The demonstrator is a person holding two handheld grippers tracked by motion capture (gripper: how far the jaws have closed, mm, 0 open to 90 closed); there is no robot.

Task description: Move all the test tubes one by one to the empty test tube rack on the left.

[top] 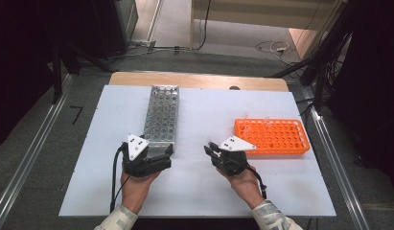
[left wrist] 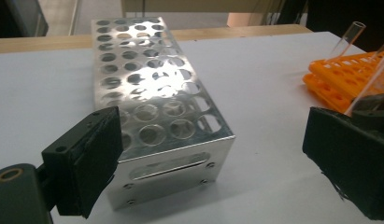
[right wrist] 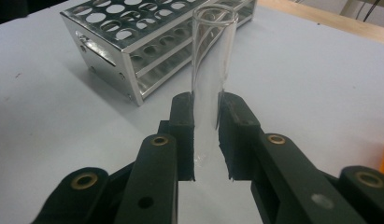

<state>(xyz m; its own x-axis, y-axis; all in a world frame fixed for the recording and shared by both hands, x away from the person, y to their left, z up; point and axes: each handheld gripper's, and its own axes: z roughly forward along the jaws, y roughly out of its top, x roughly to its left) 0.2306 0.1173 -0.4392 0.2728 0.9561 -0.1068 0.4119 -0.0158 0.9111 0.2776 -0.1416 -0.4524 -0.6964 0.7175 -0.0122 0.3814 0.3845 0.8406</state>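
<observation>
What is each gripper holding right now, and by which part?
The right gripper clamps a clear glass tube by its lower part, open mouth pointing away. The left gripper is open, holding nothing.

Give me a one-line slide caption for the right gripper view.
Right gripper shut on a clear glass test tube, pointed toward the perforated silver metal rack on the white table.

Between the metal rack [top: 161,115] at far left and the orange rack [top: 272,136] at right, the white table [top: 209,110] lies open; clear tubes [top: 266,121] stand up from the orange rack's far row.
</observation>
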